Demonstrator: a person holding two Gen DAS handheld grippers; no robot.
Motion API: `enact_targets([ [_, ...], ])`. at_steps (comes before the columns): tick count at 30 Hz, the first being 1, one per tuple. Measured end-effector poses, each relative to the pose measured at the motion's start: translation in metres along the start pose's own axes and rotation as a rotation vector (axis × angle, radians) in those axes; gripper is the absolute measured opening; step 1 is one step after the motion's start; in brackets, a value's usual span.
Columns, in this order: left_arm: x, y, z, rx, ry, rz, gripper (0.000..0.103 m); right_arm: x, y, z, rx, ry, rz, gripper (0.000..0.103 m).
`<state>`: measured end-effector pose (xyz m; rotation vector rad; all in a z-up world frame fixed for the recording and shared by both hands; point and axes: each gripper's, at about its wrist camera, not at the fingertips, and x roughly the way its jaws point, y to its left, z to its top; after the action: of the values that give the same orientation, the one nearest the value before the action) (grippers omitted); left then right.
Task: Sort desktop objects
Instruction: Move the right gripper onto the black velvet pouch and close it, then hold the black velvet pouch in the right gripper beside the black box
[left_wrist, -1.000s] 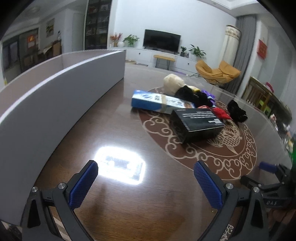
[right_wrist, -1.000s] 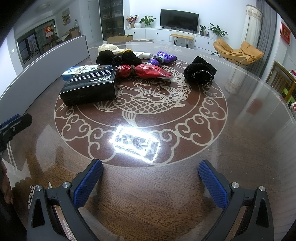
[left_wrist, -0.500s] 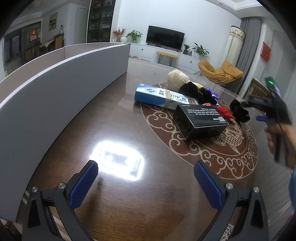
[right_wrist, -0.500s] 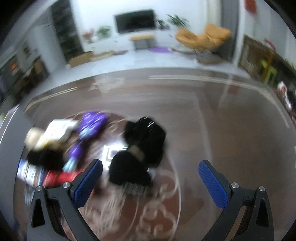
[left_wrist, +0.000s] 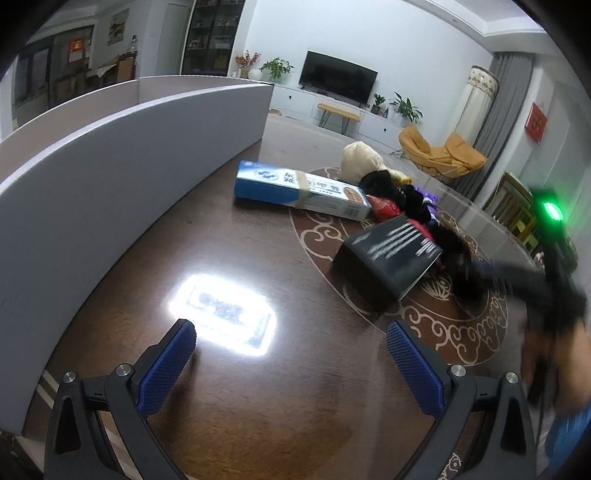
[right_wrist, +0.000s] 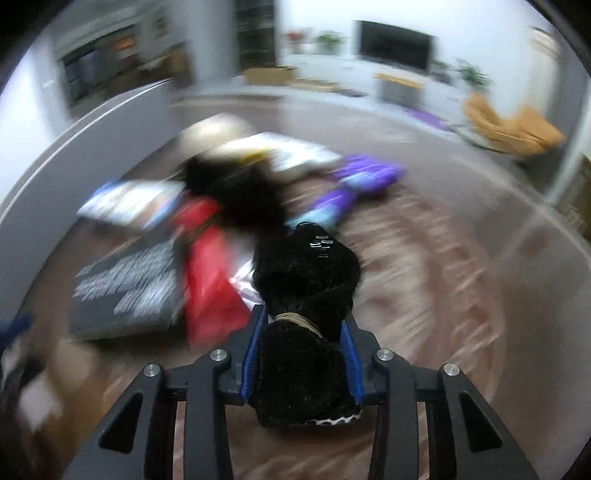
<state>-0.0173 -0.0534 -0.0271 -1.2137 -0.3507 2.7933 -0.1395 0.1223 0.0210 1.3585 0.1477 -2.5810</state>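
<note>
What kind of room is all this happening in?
Most likely a home living room: a flat black television on a low white cabinet, a mustard-yellow lounge chair and potted green plants stand beyond the glossy dark wooden table.

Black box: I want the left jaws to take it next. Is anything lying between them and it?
Nothing visible. From the left gripper to the black box there is only bare table; the rest of the pile lies behind and beside the box.
</note>
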Motion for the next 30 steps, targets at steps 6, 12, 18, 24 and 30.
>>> enact_targets([
  [6,-0.011,0.01,0.0,-0.062,-0.034,-0.03,0.103,-0.036,0.05,-0.041,-0.141,-0.019,0.086,0.039],
  [12,-0.016,0.001,0.001,-0.028,-0.051,-0.089,0.103,-0.029,0.037,-0.033,-0.075,0.01,0.079,0.039],
  [18,-0.017,-0.017,-0.002,0.054,-0.045,-0.107,0.103,-0.021,0.038,-0.032,-0.091,-0.011,0.059,0.053],
  [24,-0.006,-0.031,-0.005,0.119,-0.01,-0.089,0.103,-0.006,0.041,-0.034,-0.12,-0.005,0.035,0.095],
  [30,-0.002,-0.032,-0.007,0.131,0.006,-0.08,0.103,0.004,0.041,-0.029,-0.078,-0.017,0.028,0.103],
])
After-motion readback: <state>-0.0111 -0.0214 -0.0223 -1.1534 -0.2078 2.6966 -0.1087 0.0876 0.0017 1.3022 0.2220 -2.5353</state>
